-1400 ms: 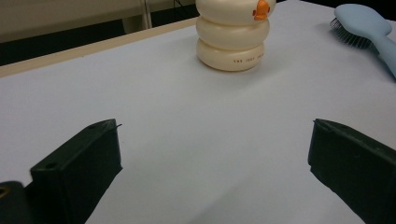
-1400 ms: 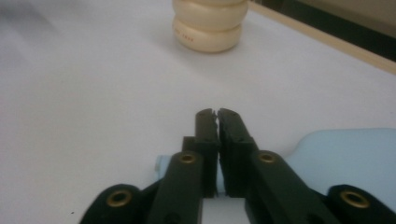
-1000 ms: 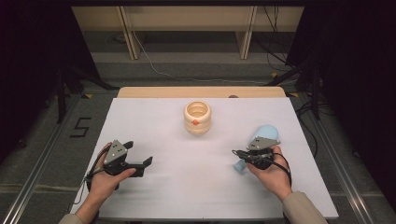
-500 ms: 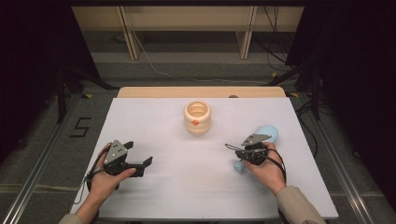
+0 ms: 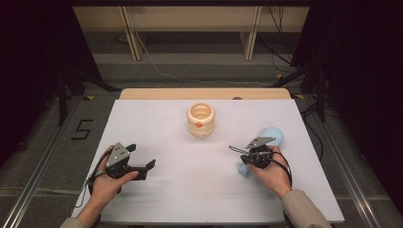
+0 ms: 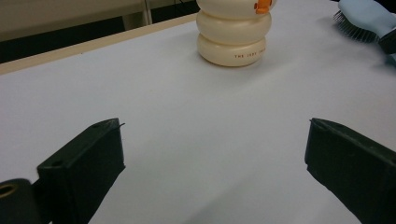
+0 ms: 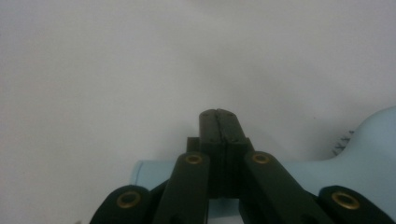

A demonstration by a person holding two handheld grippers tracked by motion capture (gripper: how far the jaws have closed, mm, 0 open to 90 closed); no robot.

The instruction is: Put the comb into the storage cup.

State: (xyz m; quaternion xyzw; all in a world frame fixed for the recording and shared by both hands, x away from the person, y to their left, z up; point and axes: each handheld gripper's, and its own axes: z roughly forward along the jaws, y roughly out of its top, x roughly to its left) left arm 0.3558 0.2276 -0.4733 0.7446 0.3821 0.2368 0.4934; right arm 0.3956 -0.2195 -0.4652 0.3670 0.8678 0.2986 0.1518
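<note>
Right tongs (image 5: 237,151) swing left off the blue hairbrush (image 5: 272,136), shut and empty.
Left tongs (image 5: 151,165) rest open, facing the cream jar (image 5: 201,119).

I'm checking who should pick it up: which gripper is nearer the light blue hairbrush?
Right. The right gripper sits directly over the hairbrush, jaws shut above its handle. The left gripper rests far across the table, open.

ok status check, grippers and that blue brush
Left gripper open, nothing between jaws. Right gripper shut, over the blue brush handle, grip unclear. Cream pot stands apart; nothing in the way.
</note>
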